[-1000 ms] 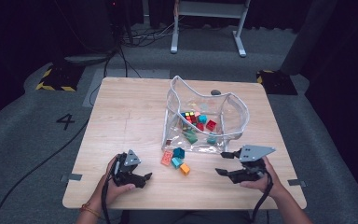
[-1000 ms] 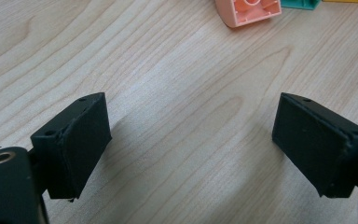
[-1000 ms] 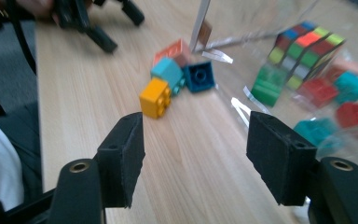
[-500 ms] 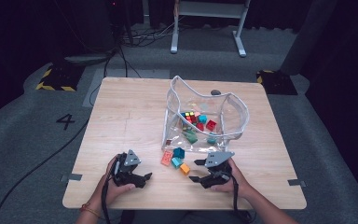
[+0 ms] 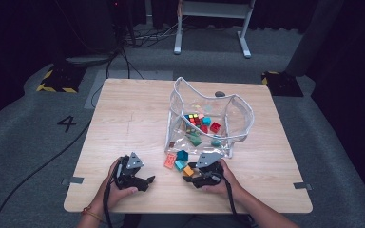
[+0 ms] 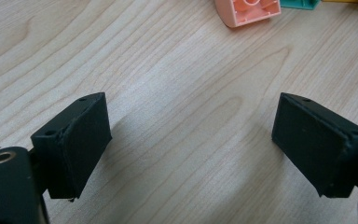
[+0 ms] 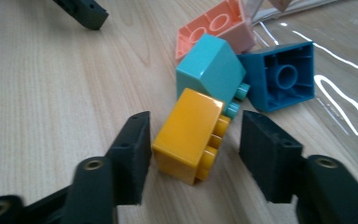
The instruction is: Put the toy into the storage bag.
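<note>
Wooden table (image 5: 123,118), right tool (image 7: 193,140) closing around orange brick (image 7: 186,135), turquoise brick (image 7: 209,70) touching behind, left tool (image 6: 191,140) wide.

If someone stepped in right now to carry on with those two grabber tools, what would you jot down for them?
Right gripper: jaws have just been closing around the orange brick, pads not yet pressing on it.
Left gripper: open, nothing between its jaws, low over the table.
Loose beside the orange brick: light teal brick, dark blue brick, salmon brick.
Clear bag already holds several coloured pieces.
Left, probably: grip the orange brick, bag it, then the other three.
</note>
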A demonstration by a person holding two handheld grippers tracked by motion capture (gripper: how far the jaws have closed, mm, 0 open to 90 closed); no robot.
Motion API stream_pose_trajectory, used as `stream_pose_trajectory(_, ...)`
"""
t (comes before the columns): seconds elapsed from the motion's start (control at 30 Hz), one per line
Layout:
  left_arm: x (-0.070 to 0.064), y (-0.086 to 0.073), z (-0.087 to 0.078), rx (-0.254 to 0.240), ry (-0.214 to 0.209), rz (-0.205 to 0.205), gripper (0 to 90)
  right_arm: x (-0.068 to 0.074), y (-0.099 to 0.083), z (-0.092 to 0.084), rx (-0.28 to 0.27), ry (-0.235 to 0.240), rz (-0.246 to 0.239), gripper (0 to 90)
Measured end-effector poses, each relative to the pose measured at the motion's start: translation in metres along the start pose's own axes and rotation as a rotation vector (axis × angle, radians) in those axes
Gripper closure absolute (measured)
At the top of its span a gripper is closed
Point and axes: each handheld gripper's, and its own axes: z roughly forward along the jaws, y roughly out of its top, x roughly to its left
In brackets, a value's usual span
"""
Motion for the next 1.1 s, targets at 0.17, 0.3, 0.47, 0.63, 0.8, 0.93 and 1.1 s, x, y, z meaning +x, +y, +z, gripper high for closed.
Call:
stream_pose_trajectory(0.17,0.000,0.000,0.000,0.000,0.000,0.000,11.7,-0.003,-0.003,-0.004,-0.007,-0.004,-0.012,65.3)
stream_pose_trajectory(0.3,0.000,0.000,0.000,-0.001,-0.001,-0.001,11.7,-0.005,-0.006,-0.013,-0.004,0.019,0.010,67.2)
stream_pose_trajectory(0.47,0.000,0.000,0.000,0.001,-0.004,0.004,11.7,-0.012,-0.015,-0.035,0.003,0.005,-0.003,67.5)
stream_pose_trajectory(0.63,0.000,0.000,0.000,0.001,-0.004,0.004,11.7,-0.024,-0.023,-0.050,-0.022,0.018,-0.012,67.5)
stream_pose_trajectory(0.8,0.000,0.000,0.000,0.001,-0.004,0.004,11.6,-0.027,-0.028,-0.063,0.000,-0.004,0.001,67.6)
stream_pose_trajectory(0.93,0.000,0.000,0.000,0.001,-0.004,0.004,11.7,-0.035,-0.032,-0.072,-0.022,-0.016,-0.018,67.6)
stream_pose_trajectory(1.1,0.000,0.000,0.000,0.001,-0.004,0.005,11.7,-0.044,-0.040,-0.088,-0.028,-0.043,0.019,67.6)
